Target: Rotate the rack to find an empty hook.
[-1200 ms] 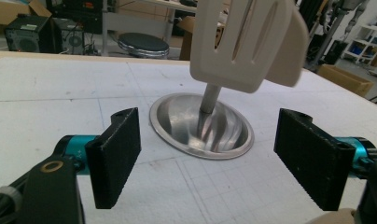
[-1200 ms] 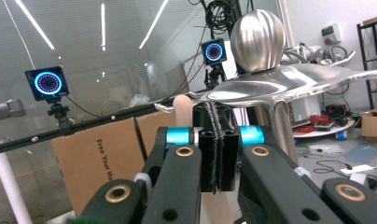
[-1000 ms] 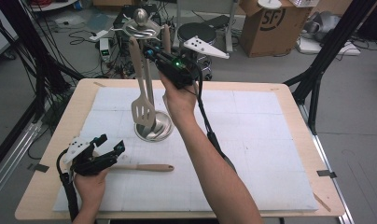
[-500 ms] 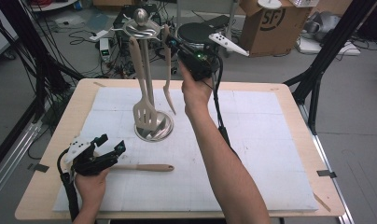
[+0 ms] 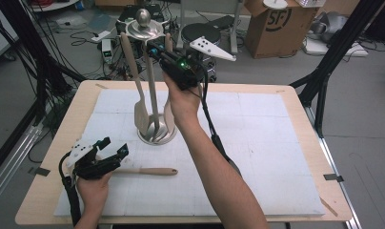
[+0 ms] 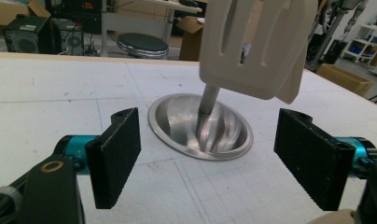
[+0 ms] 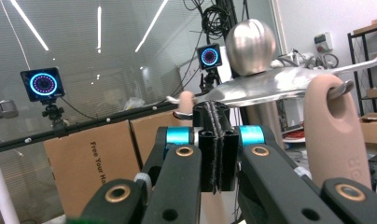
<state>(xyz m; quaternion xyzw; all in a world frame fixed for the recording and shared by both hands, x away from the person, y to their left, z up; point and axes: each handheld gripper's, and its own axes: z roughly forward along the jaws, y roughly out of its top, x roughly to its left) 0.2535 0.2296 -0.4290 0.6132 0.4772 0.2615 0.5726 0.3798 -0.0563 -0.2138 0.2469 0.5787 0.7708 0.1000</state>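
Two tongs are working here: the right tongs [image 5: 155,49] are standing clenched with nothing between them beside the hooks of the steel utensil rack [image 5: 155,133], where a tan spoon [image 7: 330,130] is hanging just beside them, while the left tongs [image 5: 115,149] are resting released on the bench [image 5: 286,93]. A wooden-handled utensil [image 5: 150,171] is lying just right of the left tongs; light, stiff and probably smooth, it is best pinched at mid-handle.
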